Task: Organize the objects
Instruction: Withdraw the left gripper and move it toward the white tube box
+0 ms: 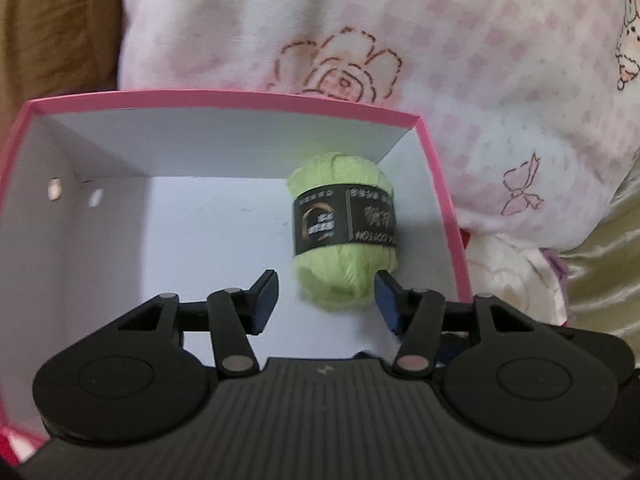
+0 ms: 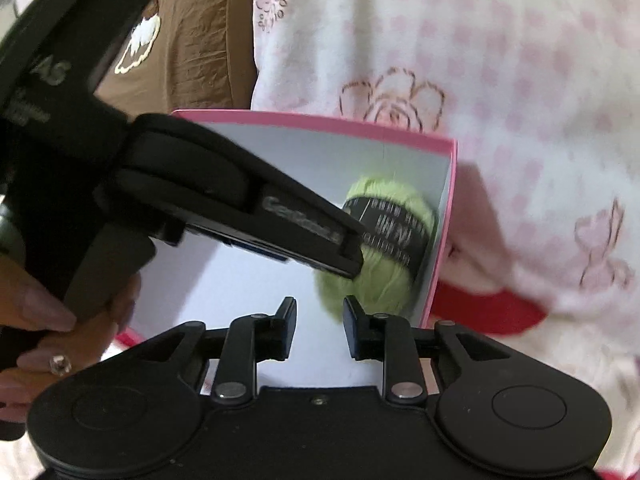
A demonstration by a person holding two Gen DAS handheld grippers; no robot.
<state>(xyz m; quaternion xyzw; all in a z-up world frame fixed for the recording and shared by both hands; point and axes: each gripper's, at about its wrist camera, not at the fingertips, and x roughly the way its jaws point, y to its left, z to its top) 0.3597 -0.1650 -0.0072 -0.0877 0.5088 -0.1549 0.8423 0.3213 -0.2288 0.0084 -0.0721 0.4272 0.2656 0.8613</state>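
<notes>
A light green yarn ball [image 1: 344, 232] with a black paper band lies on the white floor of a pink box [image 1: 240, 98], by its right wall. My left gripper [image 1: 326, 300] is open inside the box, its fingertips on either side of the ball's near end without clamping it. In the right wrist view the yarn ball [image 2: 384, 248] and the pink box [image 2: 444, 216] show too, with the left gripper's body crossing in front. My right gripper [image 2: 318, 328] is open and empty at the box's near edge, just short of the ball.
A pink and white checked cloth with rose and bow prints [image 1: 460, 60] lies behind and right of the box. A brown cloth [image 2: 200, 32] is at the back left. Pale yellow satin fabric [image 1: 608, 264] is at the right.
</notes>
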